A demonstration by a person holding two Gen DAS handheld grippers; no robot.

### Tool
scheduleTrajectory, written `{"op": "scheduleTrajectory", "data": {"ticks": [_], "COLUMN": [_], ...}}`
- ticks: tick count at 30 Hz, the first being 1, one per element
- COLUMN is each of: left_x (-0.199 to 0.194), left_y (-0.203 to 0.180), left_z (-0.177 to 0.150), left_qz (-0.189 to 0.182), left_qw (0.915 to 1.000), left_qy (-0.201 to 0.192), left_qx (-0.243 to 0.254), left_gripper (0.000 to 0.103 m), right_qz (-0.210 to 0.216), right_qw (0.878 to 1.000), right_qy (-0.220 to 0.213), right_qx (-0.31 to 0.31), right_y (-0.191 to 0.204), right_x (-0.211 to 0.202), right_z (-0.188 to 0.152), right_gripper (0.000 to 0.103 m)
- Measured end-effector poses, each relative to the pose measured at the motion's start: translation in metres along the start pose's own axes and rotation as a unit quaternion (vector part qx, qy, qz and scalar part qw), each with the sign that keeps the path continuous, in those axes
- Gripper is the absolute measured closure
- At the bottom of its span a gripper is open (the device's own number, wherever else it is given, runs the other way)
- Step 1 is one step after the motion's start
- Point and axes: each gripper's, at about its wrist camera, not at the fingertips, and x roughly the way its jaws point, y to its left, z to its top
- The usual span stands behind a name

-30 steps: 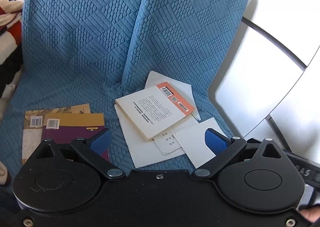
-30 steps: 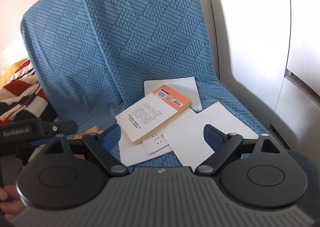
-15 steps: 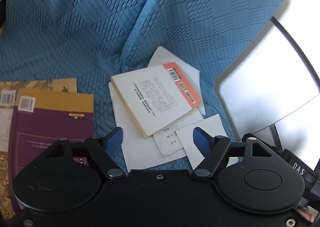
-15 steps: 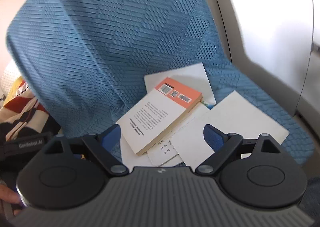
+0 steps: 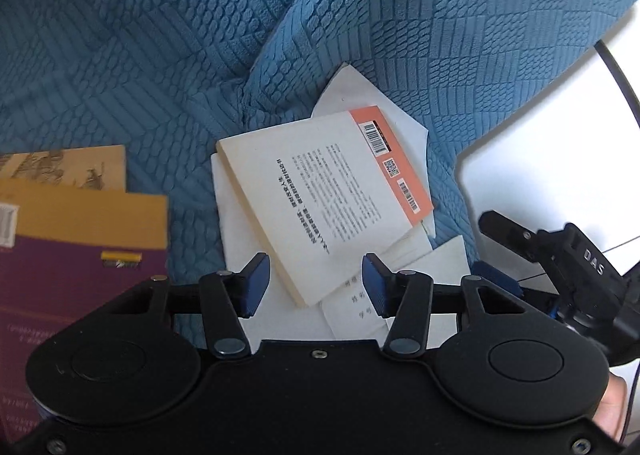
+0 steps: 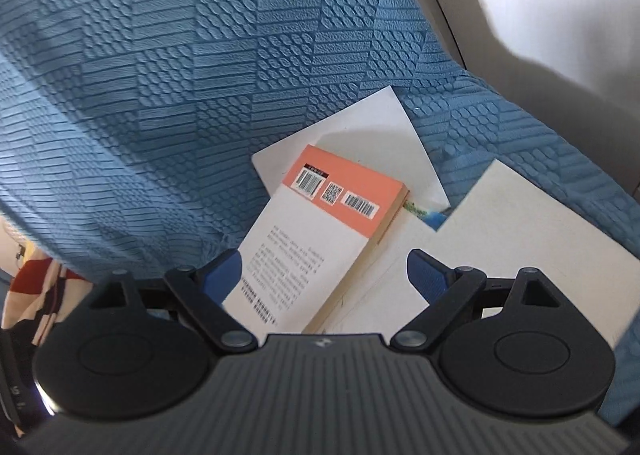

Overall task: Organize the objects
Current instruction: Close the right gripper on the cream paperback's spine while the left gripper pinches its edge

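A white paperback with an orange band [image 5: 328,203] is seen lying back cover up on a loose pile of white sheets [image 5: 236,263] on a sofa draped in blue quilted fabric [image 5: 160,55]; in the left wrist view it fills the centre of the frame, its long axis slanted from the lower middle up toward the right, the barcoded orange end farthest from the camera; its near corner is found just ahead of the left gripper [image 5: 316,283], in line with the gap between the blue pads [image 5: 256,281], which are closing and are not seen to touch anything; nothing is held. In the right wrist view the same book [image 6: 320,239] is seen at centre, its near end running down behind the gripper body, and the right gripper [image 6: 324,275] is held wide open and empty above it, with a white card [image 6: 520,255] at the right of the frame. A purple and yellow book [image 5: 80,255] rests on a tan one [image 5: 64,171] at the left edge of the left wrist view, well apart from the pile; the paperback is judged the coming target, its near corner being squarely between the left pads.
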Motion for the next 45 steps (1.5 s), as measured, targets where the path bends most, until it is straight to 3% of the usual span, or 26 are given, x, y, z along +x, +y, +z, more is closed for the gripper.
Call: {"op": "scheduleTrajectory", "data": {"ticks": [8, 10, 11, 15, 25, 31, 34, 41, 45], "left_x": [0.024, 0.029, 0.032, 0.042, 0.056, 0.058, 0.058, 0.058, 0.058], "left_y": [0.011, 0.014, 0.014, 0.014, 0.026, 0.033, 0.034, 0.031, 0.035], "left_z": [0.013, 0.015, 0.015, 0.012, 0.013, 0.014, 0.013, 0.013, 0.014], "left_qz": [-0.002, -0.008, -0.01, 0.0, 0.01, 0.001, 0.002, 0.003, 0.0], "left_qw": [0.9996, 0.9992, 0.9991, 0.9989, 0.9974, 0.9964, 0.9963, 0.9968, 0.996], "left_qy": [0.023, 0.029, 0.032, 0.044, 0.063, 0.07, 0.07, 0.066, 0.07], "left_qx": [-0.019, -0.026, -0.026, -0.016, -0.035, -0.049, -0.05, -0.045, -0.055], "left_gripper": [0.06, 0.063, 0.066, 0.077, 0.084, 0.084, 0.084, 0.083, 0.084], "right_qz": [-0.032, -0.036, -0.039, -0.047, -0.043, -0.009, 0.029, 0.137, 0.141], "right_qw": [0.999, 0.999, 0.999, 0.999, 0.997, 0.992, 0.989, 0.983, 0.985], "right_qy": [0.0, 0.002, 0.003, 0.011, 0.022, 0.012, -0.005, -0.043, -0.039], "right_qx": [-0.002, -0.007, -0.006, 0.011, 0.057, 0.121, 0.144, 0.111, 0.09], "right_y": [0.002, 0.002, 0.002, -0.003, -0.025, -0.042, -0.044, -0.023, -0.013], "right_x": [0.038, 0.046, 0.051, 0.065, 0.094, 0.097, 0.09, 0.075, 0.079], "right_z": [0.028, 0.033, 0.035, 0.04, 0.042, 0.049, 0.051, 0.059, 0.053], "right_gripper": [0.014, 0.025, 0.026, 0.026, 0.029, 0.028, 0.028, 0.028, 0.028]}}
